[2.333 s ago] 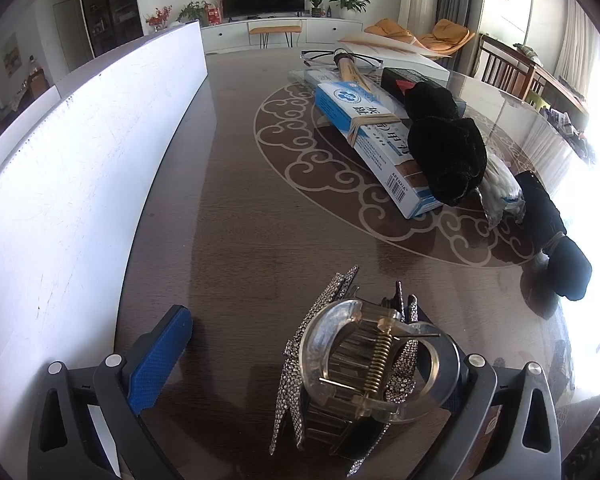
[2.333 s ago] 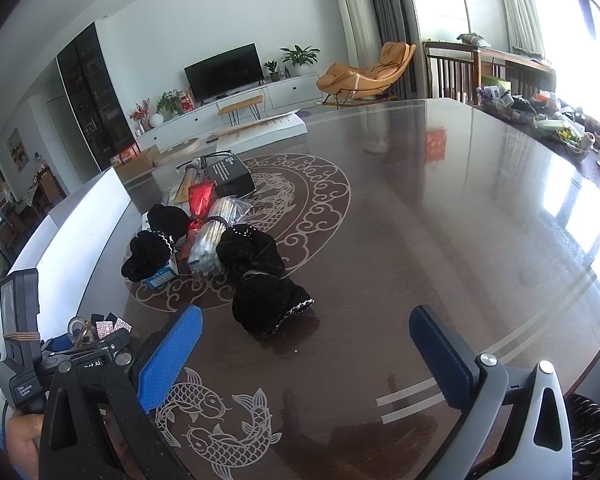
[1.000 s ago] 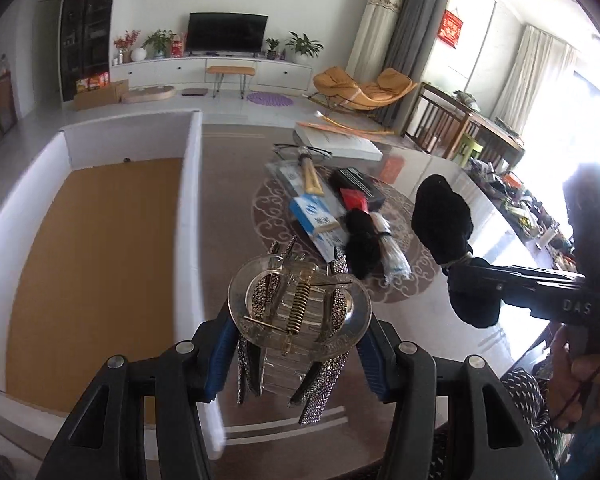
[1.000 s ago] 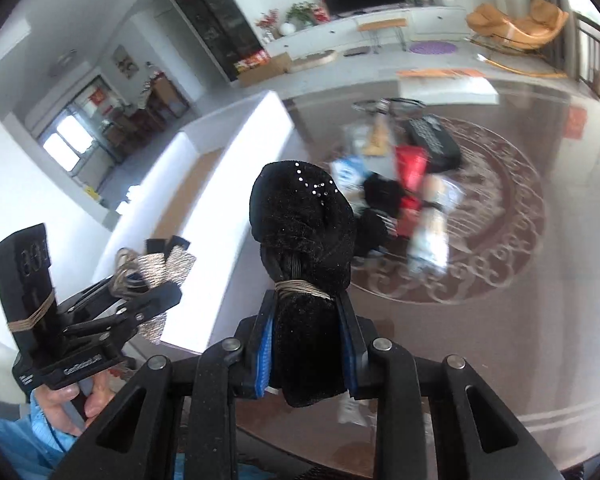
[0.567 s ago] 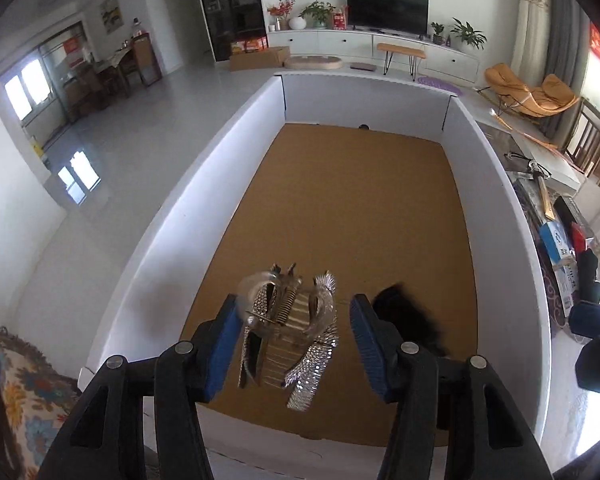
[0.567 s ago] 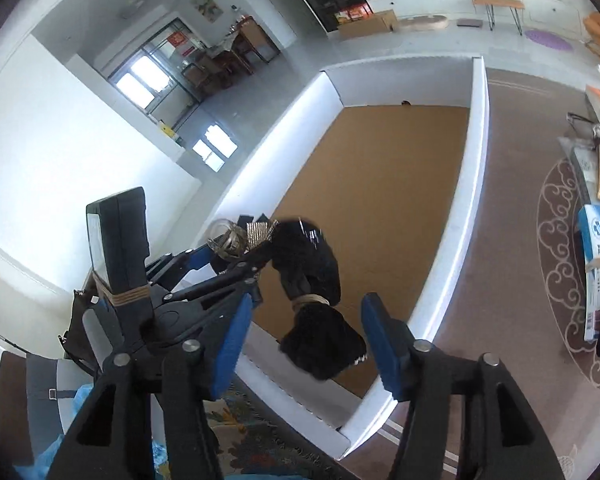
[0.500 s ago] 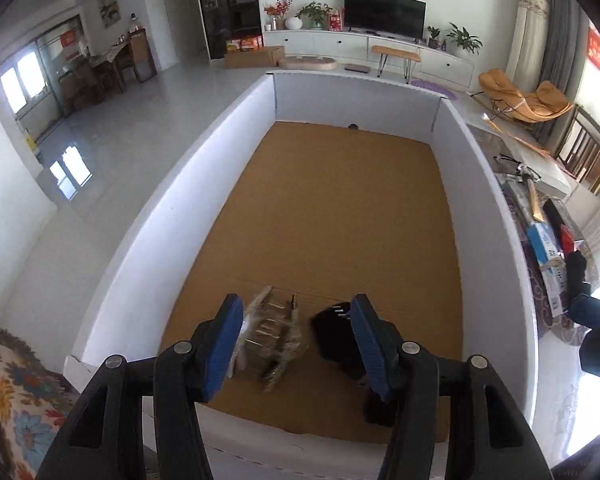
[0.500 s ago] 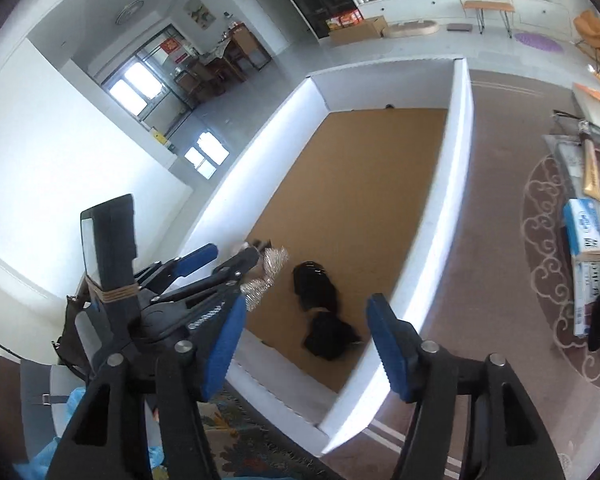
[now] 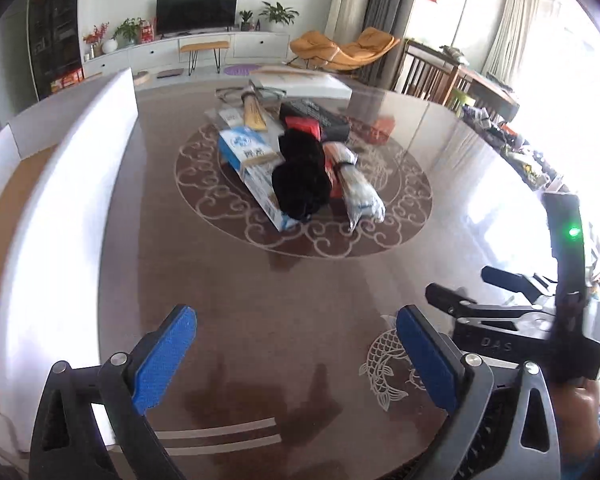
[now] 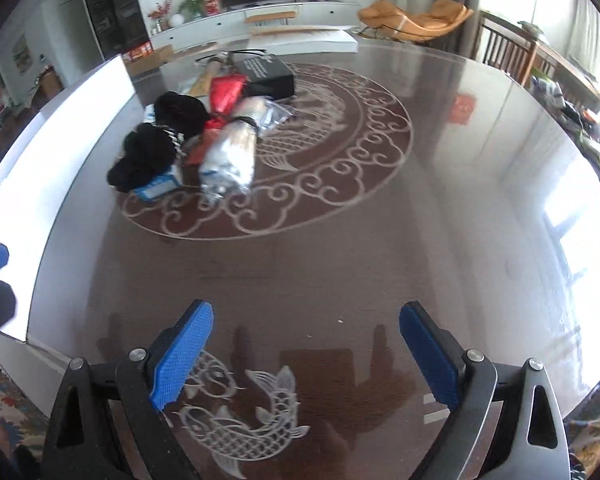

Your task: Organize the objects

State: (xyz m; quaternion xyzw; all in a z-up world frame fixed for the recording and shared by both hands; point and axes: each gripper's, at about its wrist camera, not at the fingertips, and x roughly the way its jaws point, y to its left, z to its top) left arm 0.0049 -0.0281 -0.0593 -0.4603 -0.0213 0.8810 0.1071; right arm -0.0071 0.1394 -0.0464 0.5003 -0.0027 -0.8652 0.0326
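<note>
My left gripper (image 9: 296,354) is open and empty above the near part of the dark round table (image 9: 260,304). My right gripper (image 10: 304,354) is open and empty too; its body shows at the right of the left wrist view (image 9: 512,320). A pile lies mid-table: a black fabric bundle (image 9: 300,178) (image 10: 156,148), a blue-and-white box (image 9: 252,168), a clear plastic packet (image 9: 360,190) (image 10: 232,152), a red item (image 10: 226,90) and a black box (image 10: 266,72). The white-walled box (image 9: 60,208) (image 10: 40,148) stands at the left.
A wooden-handled item (image 9: 254,114) lies at the pile's far side. A white flat box (image 9: 300,82) sits at the table's far edge. Chairs and a cluttered side table (image 9: 488,108) stand to the right. The table's near edge is just below both grippers.
Both grippers dropped their loads, the rhinestone hair clip and a black bundle, into the white box, then swung back over the table. Both are now open and empty.
</note>
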